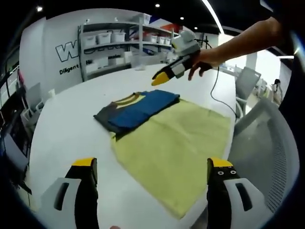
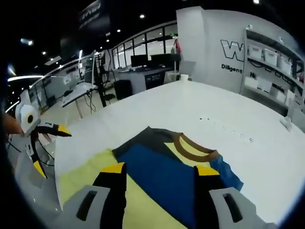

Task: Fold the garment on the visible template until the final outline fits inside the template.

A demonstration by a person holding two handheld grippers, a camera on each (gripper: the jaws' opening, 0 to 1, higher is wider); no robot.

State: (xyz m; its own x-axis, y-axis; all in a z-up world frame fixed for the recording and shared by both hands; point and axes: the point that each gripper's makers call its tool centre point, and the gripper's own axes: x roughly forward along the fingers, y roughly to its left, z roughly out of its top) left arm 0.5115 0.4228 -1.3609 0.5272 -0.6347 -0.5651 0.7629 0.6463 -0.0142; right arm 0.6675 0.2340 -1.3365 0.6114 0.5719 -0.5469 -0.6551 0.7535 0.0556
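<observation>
The left gripper (image 1: 152,167) rises at the near edge of its own view, its two black, yellow-tipped jaws spread wide with nothing between them, hovering above the near end of a pale yellow template (image 1: 176,148) spread flat on a white table (image 1: 66,129). Beyond the jaws, a folded garment (image 1: 138,110) (blue, with dark grey sleeves and a yellow, brown-edged collar) lies across the far-left corner of the template, partly on it and partly over its edge onto the table. Farther still past the garment, the right gripper (image 1: 159,80) hangs in the air above the table, held by a person's hand (image 1: 202,64) on a bare arm reaching in from the right; whether its jaws are parted cannot be told here. Behind the table stand shelves with white bins (image 1: 119,40) against a white wall.

The right gripper view looks down on the garment (image 2: 176,162) from the opposite side, collar (image 2: 193,148) facing away, and settles the matter: the right gripper's (image 2: 159,174) jaws stand apart, gripping nothing, just above the blue cloth. The template (image 2: 90,174) shows to the garment's left, and beyond that the left gripper (image 2: 50,148), off the table's edge. Far behind are desks with monitors (image 2: 147,62).
</observation>
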